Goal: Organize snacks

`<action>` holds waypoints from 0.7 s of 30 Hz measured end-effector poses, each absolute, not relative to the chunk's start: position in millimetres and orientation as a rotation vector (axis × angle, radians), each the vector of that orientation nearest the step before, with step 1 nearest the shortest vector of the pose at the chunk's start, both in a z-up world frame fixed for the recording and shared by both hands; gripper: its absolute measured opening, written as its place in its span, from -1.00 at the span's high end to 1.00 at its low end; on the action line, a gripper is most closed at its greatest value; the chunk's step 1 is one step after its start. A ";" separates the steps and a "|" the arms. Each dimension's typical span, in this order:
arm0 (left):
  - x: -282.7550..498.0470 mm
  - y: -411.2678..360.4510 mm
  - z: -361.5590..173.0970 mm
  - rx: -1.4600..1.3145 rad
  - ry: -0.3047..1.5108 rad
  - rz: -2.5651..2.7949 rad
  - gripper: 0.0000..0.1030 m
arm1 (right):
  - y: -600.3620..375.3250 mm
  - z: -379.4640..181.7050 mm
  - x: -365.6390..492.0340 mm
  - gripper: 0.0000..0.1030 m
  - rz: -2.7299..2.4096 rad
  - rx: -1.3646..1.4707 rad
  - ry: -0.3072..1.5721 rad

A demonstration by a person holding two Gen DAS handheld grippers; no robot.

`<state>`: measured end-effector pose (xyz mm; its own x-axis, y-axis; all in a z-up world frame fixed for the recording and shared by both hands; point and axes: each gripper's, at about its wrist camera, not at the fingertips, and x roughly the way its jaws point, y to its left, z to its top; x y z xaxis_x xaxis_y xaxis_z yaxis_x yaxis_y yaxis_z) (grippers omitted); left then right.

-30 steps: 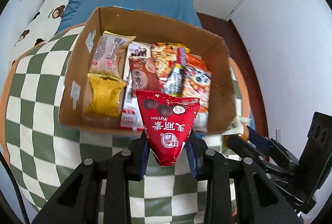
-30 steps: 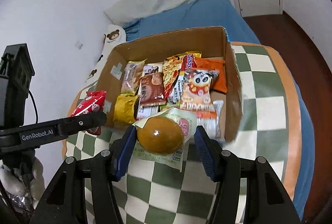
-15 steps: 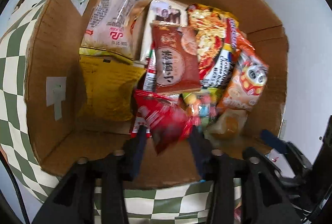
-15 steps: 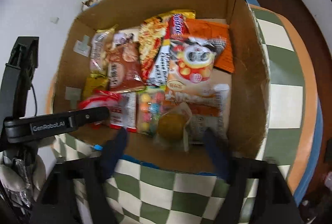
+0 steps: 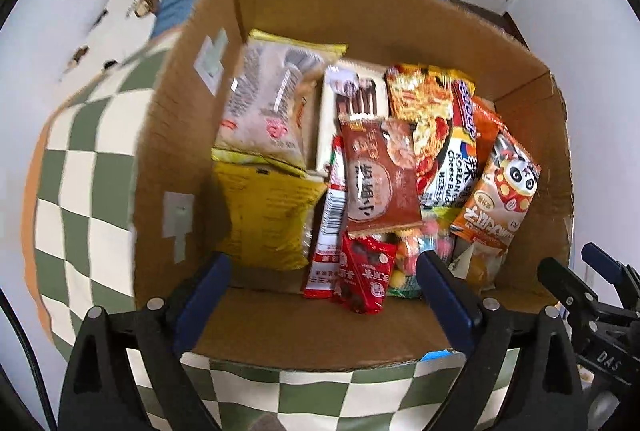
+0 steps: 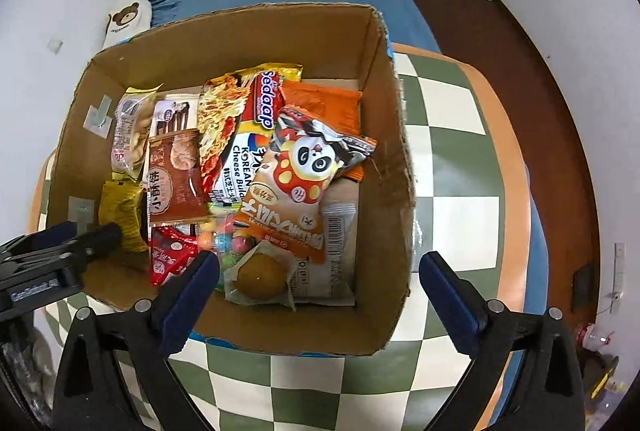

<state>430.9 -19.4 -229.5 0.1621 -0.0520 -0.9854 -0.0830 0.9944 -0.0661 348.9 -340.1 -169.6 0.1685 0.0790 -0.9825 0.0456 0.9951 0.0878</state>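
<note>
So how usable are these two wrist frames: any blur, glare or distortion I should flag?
Left wrist view: motion smear on the checkered cloth and the beige packet; strong fisheye bend in the cardboard box walls. Right wrist view: sharper, the panda packet print is readable, with only small highlights on the wrapped bun. Both have black corner vignetting.

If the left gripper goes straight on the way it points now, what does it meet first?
Probably the red snack packet, which lies in the cardboard box between the open jaws of the left gripper. Depth is unclear; the colourful candy bag beside it is about as near.
</note>
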 end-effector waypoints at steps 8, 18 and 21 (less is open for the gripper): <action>417.2 -18.0 -195.5 -0.094 1.305 0.041 -0.86 | -340.5 -155.1 334.3 -0.98 0.008 0.111 1.350; 361.0 -23.2 -130.5 -0.079 1.116 0.045 -0.86 | -335.9 -89.2 284.9 -0.98 0.020 0.095 1.188; 340.9 -21.9 -114.7 -0.092 1.080 0.044 -0.86 | -334.4 -67.9 262.9 -0.98 0.024 0.098 1.142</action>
